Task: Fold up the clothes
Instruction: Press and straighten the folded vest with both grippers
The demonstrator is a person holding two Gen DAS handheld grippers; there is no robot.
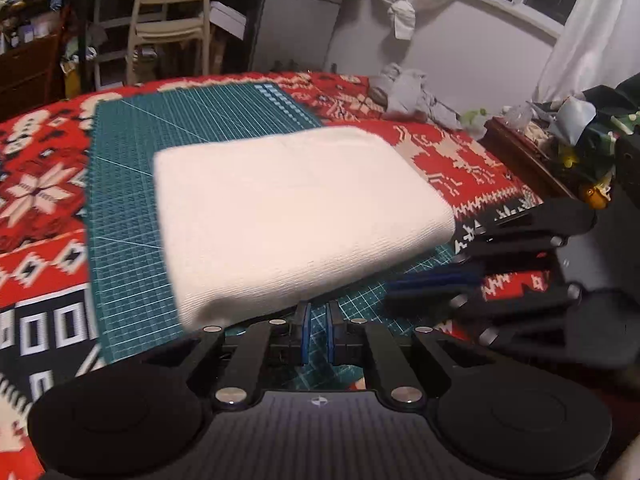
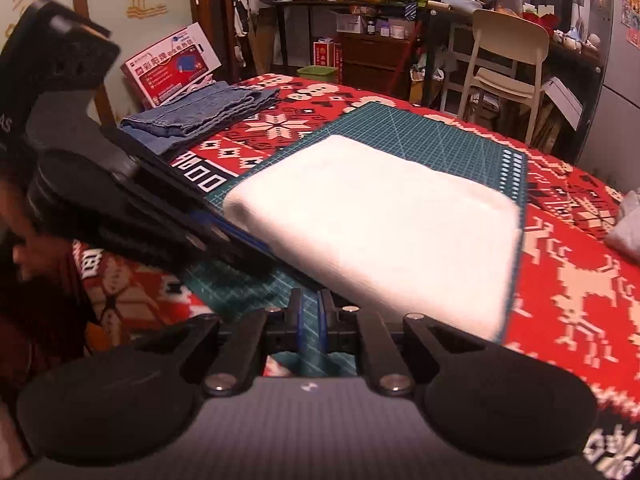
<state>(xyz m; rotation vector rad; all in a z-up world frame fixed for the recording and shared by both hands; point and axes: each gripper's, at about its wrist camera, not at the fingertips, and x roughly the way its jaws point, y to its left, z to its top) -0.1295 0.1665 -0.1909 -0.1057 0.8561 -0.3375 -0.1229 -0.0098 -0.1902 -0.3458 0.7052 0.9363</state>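
A folded white garment point(image 1: 296, 216) lies centre frame on a green cutting mat point(image 1: 128, 208). The left gripper point(image 1: 316, 334) and right gripper point(image 2: 310, 326) sit nearly closed, empty, at its near edge; a careless nudge could undo the fold.

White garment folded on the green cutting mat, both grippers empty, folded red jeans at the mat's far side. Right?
Not quite. The folded jeans are blue, as the right wrist view shows. The rest holds: white garment folded on the green cutting mat, both grippers empty.
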